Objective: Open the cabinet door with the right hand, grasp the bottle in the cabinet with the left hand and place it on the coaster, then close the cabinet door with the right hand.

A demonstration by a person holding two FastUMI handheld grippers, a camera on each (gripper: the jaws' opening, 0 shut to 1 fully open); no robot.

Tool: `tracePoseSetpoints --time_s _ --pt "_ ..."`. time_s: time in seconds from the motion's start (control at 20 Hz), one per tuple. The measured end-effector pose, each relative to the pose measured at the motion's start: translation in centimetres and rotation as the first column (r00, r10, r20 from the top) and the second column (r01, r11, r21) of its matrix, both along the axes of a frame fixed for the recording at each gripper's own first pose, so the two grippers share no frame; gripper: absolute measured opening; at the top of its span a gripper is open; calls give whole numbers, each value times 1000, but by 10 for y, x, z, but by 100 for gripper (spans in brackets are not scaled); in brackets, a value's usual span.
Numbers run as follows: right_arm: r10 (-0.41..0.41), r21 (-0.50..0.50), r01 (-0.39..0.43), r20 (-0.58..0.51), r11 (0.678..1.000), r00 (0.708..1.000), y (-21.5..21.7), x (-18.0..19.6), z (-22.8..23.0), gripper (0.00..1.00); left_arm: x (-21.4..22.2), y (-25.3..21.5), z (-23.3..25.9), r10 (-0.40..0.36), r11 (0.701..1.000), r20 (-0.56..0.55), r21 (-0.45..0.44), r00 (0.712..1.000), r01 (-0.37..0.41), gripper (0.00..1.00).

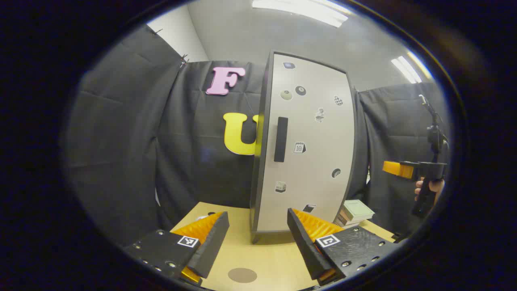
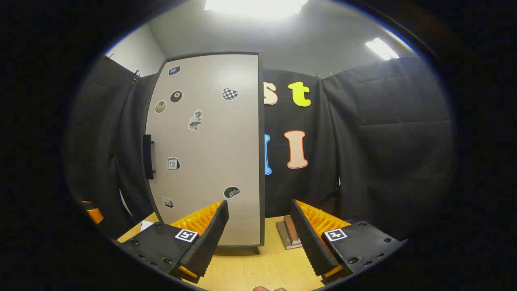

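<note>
while both grippers gape empty, the cabinet door [image 2: 206, 149] is shut, its upright handle [image 2: 148, 157] up-left of the right gripper [image 2: 258, 230]; left gripper [image 1: 258, 238] waits.

The left gripper view looks forward from low over the tabletop [image 1: 266, 258] at the cabinet [image 1: 307, 141], which stands near in the frame's middle with its handle [image 1: 280, 139] facing the camera. The right gripper view faces the same cabinet [image 2: 210, 149] from farther to its hinge side, so the door fills the frame's left half. Both views share the cabinet front, the tabletop [image 2: 258, 266] and the books [image 1: 354, 212] beside the cabinet.
</note>
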State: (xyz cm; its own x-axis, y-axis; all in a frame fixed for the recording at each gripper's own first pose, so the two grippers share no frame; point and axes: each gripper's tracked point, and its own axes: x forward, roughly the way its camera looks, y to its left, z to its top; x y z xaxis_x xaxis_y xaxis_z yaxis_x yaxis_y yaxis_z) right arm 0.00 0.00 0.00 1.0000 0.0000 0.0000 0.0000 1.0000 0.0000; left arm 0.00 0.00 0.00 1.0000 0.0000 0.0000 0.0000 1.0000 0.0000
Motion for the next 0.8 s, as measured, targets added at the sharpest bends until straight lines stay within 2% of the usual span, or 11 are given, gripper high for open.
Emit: tracePoseSetpoints --time_s 0.25,0.3,0.35,0.55,0.6,0.65,0.8 --pt "9 3 -9 -4 1000 1000 6 0 3 97 -1 2 12 4 1000 26 11 1000 -5 89" --pt "13 3 -13 -5 1000 1000 7 0 3 94 -2 3 14 4 1000 33 20 999 -4 89" --pt "17 4 -17 -6 1000 1000 9 1 4 98 -2 3 16 1 1000 36 29 999 -2 89" --pt "24 4 -24 1 1000 1000 13 1 7 98 -1 8 17 7 999 28 42 1000 -8 89" --pt "24 2 -24 4 1000 1000 14 0 7 93 -3 9 20 10 999 29 39 1000 -11 89" --pt "27 -1 -27 3 1000 1000 14 -1 8 98 -2 10 24 13 999 29 35 1000 -14 88" --pt "38 0 -38 1 999 999 17 -2 8 98 -3 16 34 21 999 52 32 998 -22 88"
